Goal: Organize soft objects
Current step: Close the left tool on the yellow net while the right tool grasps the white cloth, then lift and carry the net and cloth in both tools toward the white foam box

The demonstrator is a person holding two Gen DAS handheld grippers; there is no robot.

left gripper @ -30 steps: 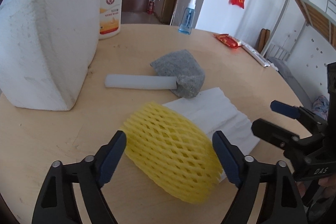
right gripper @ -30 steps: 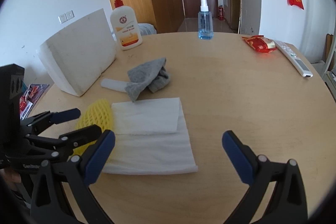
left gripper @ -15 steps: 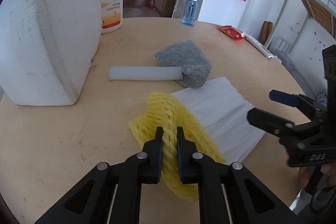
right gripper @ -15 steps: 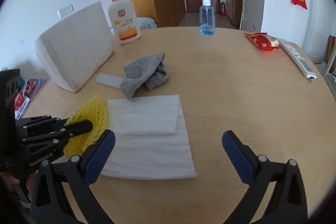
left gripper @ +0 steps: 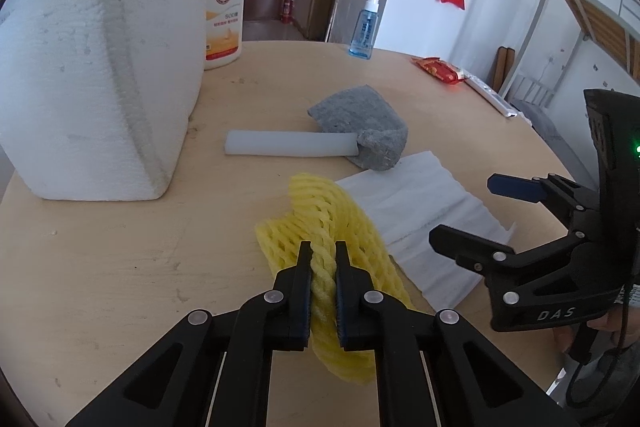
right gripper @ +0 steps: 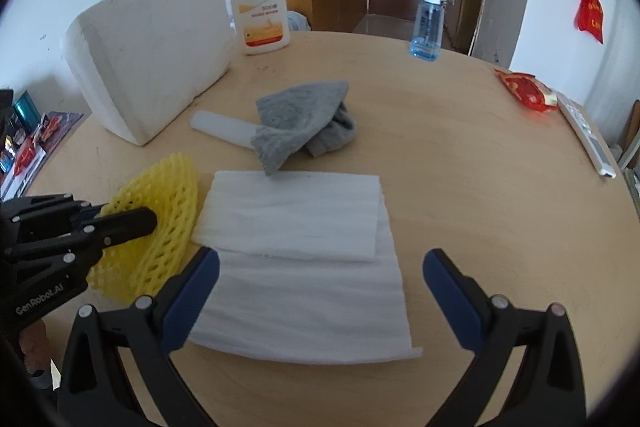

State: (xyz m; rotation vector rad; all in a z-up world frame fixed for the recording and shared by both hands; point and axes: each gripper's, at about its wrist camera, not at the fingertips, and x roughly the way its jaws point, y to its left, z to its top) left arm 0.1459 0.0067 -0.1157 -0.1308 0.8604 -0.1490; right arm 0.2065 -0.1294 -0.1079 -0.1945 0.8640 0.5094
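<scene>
My left gripper (left gripper: 323,251) is shut on a yellow foam net sleeve (left gripper: 336,211), squeezed flat and lifted at the table's near left; the sleeve also shows in the right wrist view (right gripper: 168,199). My right gripper (right gripper: 320,267) is open and empty, hovering over the folded white foam sheet (right gripper: 304,247), which also shows in the left wrist view (left gripper: 424,203). A grey cloth (right gripper: 308,127) lies on the end of a white foam tube (right gripper: 220,127) beyond the sheet.
A large white foam block (right gripper: 152,43) stands at the left. A lotion pump bottle (right gripper: 260,15) and a blue spray bottle (right gripper: 428,23) stand at the back. A red packet (right gripper: 528,91) and a remote (right gripper: 588,135) lie at the right edge of the round table (right gripper: 480,187).
My left gripper closed on the yellow net sleeve, squeezing it flat, and raised it slightly. My right gripper stayed open over the white sheet.
</scene>
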